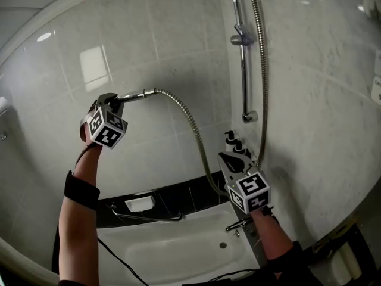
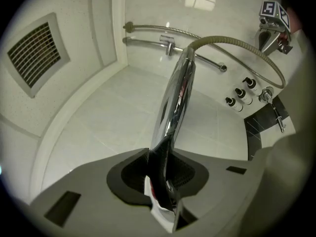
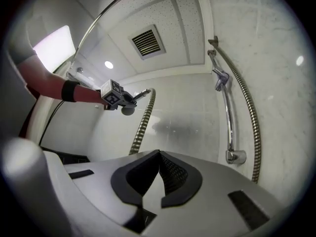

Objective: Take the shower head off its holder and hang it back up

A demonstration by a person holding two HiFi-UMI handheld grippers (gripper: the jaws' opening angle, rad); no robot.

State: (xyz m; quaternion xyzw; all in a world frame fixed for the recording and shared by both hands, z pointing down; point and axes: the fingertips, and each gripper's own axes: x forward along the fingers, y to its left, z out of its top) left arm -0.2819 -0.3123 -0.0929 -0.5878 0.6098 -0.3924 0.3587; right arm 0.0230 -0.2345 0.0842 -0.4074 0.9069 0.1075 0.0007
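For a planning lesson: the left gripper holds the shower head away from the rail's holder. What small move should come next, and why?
Probably carry the shower head right and up, in the head view, toward the holder on the rail: the left gripper is clamped on its handle and the holder stands empty.

A: Wall, head view?
B: Rail [image 1: 244, 76] at 1 o'clock, holder [image 1: 240, 39] on its upper part. Hose [image 1: 189, 121] hangs right of the rail, loops at 5, climbs to the shower head [image 1: 136, 95] at 10 o'clock.
A: Grippers?
B: Left gripper [image 1: 113, 102] at 10, shower head between its jaws. Right gripper [image 1: 229, 158] at 4, just left of the hose, bottles [image 1: 233, 139] behind it. Tub [image 1: 178, 249] at 6, tap [image 1: 236, 224] at its right.
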